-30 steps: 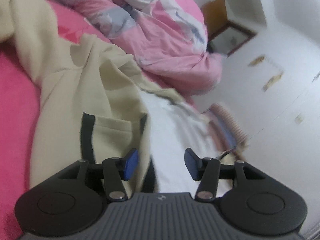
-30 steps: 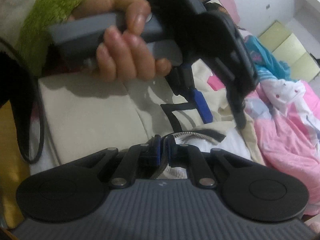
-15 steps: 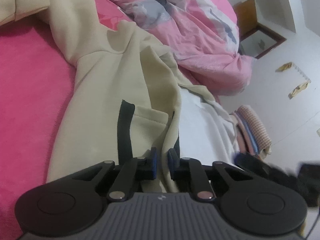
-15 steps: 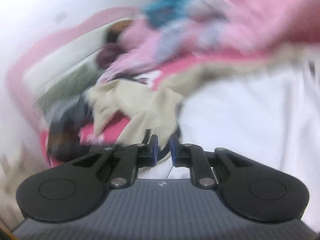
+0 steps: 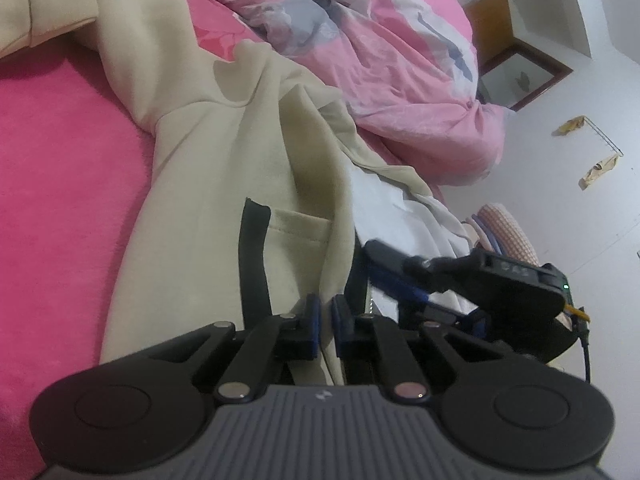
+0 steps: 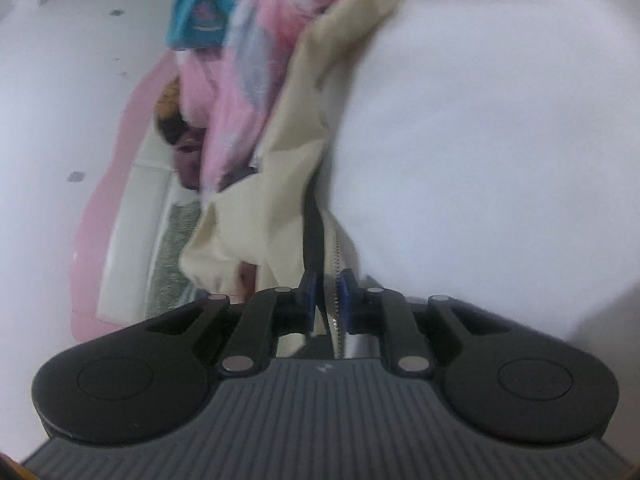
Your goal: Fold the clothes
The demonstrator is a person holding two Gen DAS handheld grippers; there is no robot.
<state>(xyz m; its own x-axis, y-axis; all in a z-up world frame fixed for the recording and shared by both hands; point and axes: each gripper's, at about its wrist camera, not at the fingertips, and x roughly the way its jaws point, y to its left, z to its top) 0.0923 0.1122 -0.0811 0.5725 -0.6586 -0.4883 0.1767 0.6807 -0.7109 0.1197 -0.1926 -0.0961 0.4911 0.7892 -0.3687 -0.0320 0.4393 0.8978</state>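
Observation:
A cream jacket [image 5: 224, 184] with a white lining [image 5: 392, 216] lies spread on the pink bed sheet [image 5: 60, 200]. My left gripper [image 5: 326, 312] is shut on the jacket's front edge, just right of a black trim strip [image 5: 254, 256]. To its right, my right gripper [image 5: 394, 272] reaches in over the lining. In the right wrist view, my right gripper [image 6: 326, 284] has its jaws closing, its pads pressing on the jacket's zipper edge [image 6: 336, 280] and black trim. The cream cloth [image 6: 280, 160] and white lining [image 6: 460, 140] hang ahead of it, blurred.
A rumpled pink quilt [image 5: 380, 48] lies beyond the jacket. A stack of folded cloth [image 5: 508, 228] sits at the bed's far edge, near a framed picture [image 5: 516, 76] by the white wall. A teal cloth [image 6: 200, 8] and a pink headboard [image 6: 108, 184] appear in the right wrist view.
My left jaws closed on the jacket's front edge. My right gripper rolled and swung across, still on the zipper edge, and now appears at the right in the left wrist view.

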